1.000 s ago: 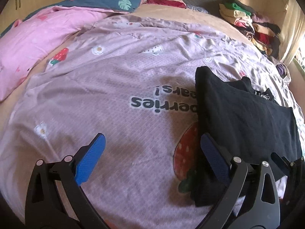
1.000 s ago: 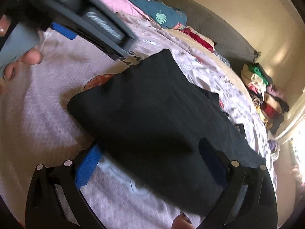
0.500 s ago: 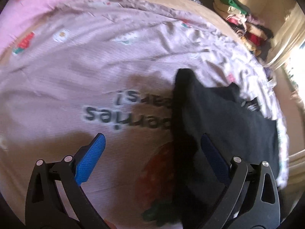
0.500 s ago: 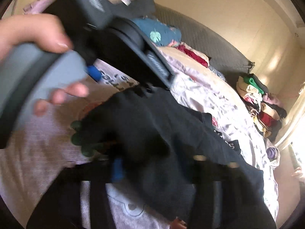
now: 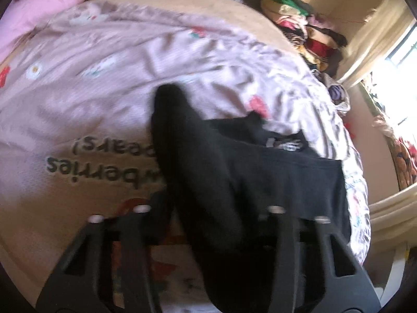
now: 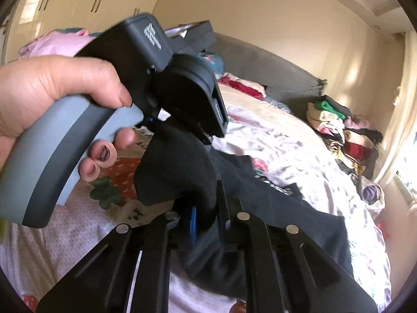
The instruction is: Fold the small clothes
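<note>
Right gripper (image 6: pixel 206 208): jaws drawn almost together and clenched on a bunched fold of the black garment (image 6: pixel 177 167); a blue pad (image 6: pixel 193 221) shows edge-on against the cloth. The fabric rises out of the jaws in a rounded hump and runs up and to the left toward the other tool.

Left gripper (image 5: pixel 208 224): jaws closing, with a thick roll of the same black garment (image 5: pixel 208 172) between them; the pads are buried in cloth and blurred, so firm contact cannot be confirmed from its own camera. In the right wrist view the left gripper's body (image 6: pixel 187 96) stands above the garment's raised edge, held by a hand (image 6: pixel 52 96) wrapped round its grey handle.

Black garment: lifted at its near edge between the two grippers, the rest trailing away to the right over the pink strawberry-print bedspread (image 5: pixel 91 99), where it still lies flat. A white printed label (image 5: pixel 286 144) shows near its far edge.

Background: a stack of folded clothes (image 6: pixel 338 130) against the wall at the far right side of the bed.
</note>
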The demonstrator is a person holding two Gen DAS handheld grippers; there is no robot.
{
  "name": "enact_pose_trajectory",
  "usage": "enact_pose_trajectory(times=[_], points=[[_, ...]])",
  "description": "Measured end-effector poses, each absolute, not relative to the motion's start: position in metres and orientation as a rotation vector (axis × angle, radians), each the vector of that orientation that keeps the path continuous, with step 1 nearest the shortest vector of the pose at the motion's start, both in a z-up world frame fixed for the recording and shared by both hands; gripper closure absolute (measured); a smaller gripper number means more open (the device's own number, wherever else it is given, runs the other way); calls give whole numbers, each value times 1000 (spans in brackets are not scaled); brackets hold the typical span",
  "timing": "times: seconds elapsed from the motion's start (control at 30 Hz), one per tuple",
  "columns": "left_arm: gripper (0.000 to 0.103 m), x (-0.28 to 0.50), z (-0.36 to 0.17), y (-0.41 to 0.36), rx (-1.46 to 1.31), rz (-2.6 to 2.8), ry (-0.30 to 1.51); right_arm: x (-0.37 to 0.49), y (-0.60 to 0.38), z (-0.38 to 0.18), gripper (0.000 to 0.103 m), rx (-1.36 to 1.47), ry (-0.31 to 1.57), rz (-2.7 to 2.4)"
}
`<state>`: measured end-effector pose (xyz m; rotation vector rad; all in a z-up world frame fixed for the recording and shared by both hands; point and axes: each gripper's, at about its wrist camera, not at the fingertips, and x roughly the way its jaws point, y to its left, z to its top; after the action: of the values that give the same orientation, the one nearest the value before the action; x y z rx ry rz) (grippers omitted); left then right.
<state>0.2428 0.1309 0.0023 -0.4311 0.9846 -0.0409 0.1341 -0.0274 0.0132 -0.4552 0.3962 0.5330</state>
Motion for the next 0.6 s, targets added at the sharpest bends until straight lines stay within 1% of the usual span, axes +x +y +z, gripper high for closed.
enact_pose_trajectory(times=[0.07, 0.13, 0.37, 0.6], points=[[81, 243, 17, 114, -404, -57, 953, 131, -39, 17, 93, -430, 390, 512], [83, 243, 29, 100, -381, -73, 929, 132, -56, 24, 93, -390, 388, 492], [83, 252, 62, 44, -307, -138, 888, 138, -110, 38, 93, -262, 404, 424], [83, 257, 67, -2, -258, -187, 894, 141, -151, 35, 94, -187, 436, 375]])
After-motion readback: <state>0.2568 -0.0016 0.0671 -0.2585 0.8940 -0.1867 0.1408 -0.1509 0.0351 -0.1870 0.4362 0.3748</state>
